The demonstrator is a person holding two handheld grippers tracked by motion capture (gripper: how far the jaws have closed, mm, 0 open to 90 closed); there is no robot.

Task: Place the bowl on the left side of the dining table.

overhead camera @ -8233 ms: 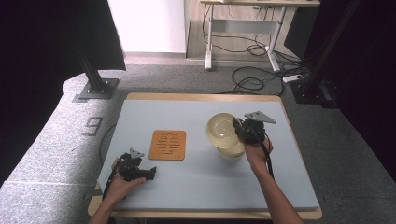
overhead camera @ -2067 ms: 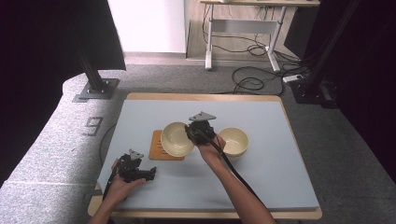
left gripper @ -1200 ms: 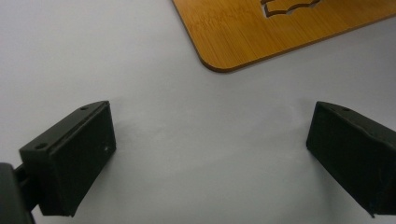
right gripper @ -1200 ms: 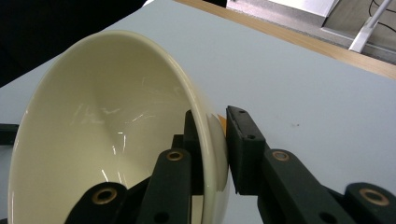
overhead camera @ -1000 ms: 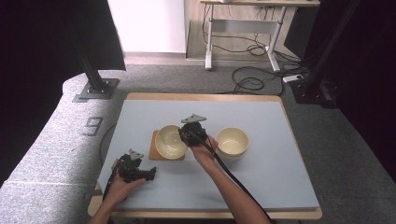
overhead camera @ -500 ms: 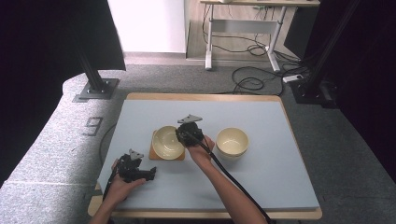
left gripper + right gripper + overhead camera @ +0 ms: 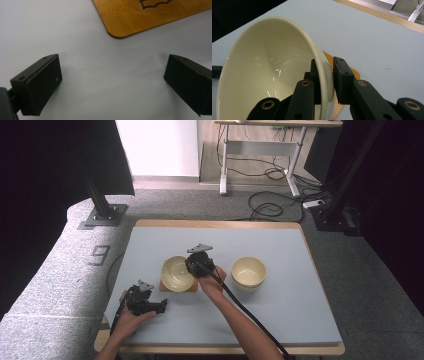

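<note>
- The table (image 7: 280, 320) shows wide bare grey surface in the lower right of the high view, good room for withdrawing.
- The cream bowl (image 7: 176, 272) sits over the wooden coaster (image 7: 192, 286), left of centre; it should go down level and centred.
- The second bowl (image 7: 248, 271) stands right of centre, well apart.
- The right gripper (image 7: 327, 77) pinches the bowl's rim.
- The left gripper (image 7: 112, 85) rests spread, lower left.

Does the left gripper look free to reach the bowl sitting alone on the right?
Probably not easily: the left gripper, open, rests near the front left, and the right gripper, holding a bowl, sits between it and the lone bowl.
</note>
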